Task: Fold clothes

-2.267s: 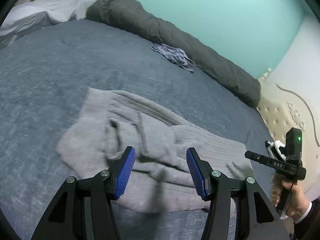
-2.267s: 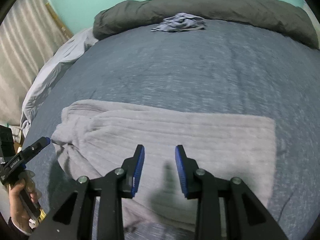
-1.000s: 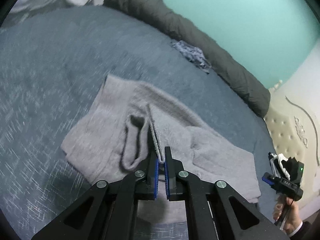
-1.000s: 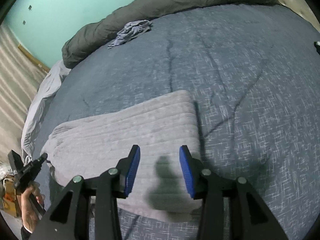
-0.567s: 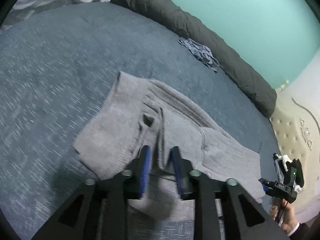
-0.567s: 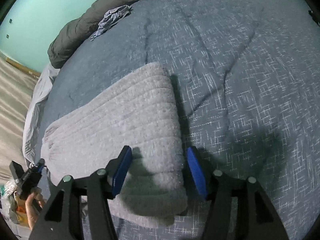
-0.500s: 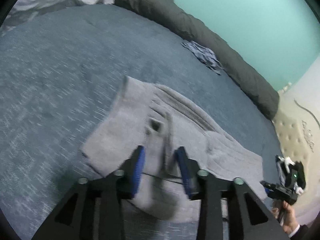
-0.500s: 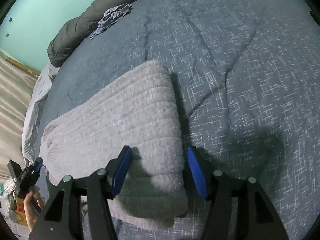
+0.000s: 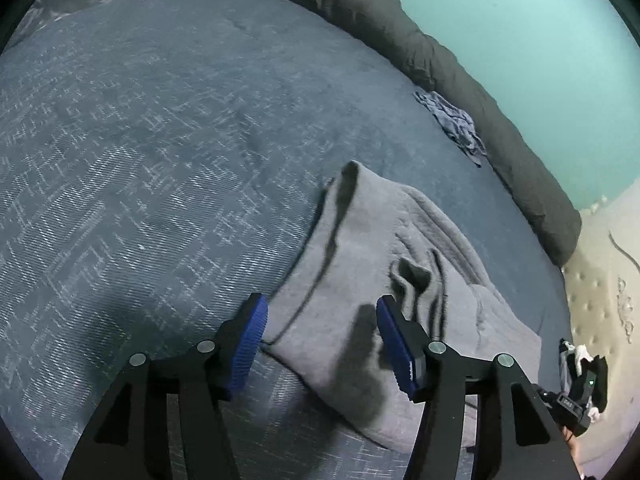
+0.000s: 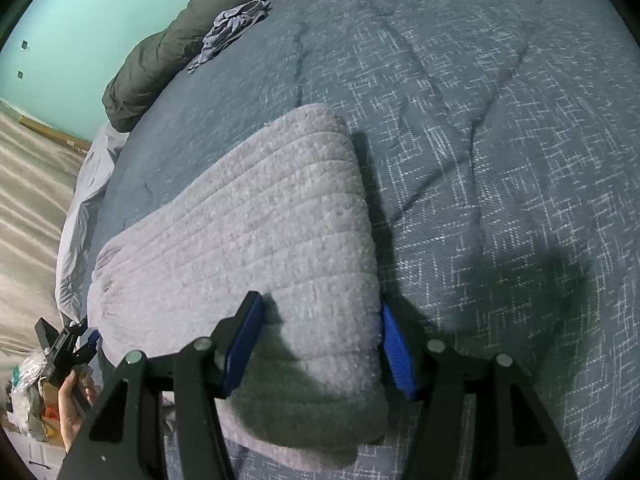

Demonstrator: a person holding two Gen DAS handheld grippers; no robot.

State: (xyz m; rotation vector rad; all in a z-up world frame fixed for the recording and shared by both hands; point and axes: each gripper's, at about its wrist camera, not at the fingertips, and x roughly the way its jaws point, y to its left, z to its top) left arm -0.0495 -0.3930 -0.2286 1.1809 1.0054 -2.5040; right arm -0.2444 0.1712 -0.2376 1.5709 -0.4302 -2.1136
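Observation:
A grey ribbed knit garment lies on the blue bedspread, creased and bunched near its middle. My left gripper hangs open over its near left corner, blue pads spread wide with cloth below the gap. In the right wrist view the same garment shows as a flat folded slab. My right gripper is open and straddles its near right corner, one pad on top of the cloth, the other at its right edge. Each view shows the other gripper, held by a hand, at the frame's edge.
A dark grey rolled duvet runs along the teal wall. A crumpled blue-grey cloth lies against it. A pale sheet hangs at the bed's far side, and a cream tufted headboard is at the right.
My left gripper shut on a raised fold a second ago, then let go and opened wide, shifting to the garment's left corner. My right gripper moved to the right corner and widened.

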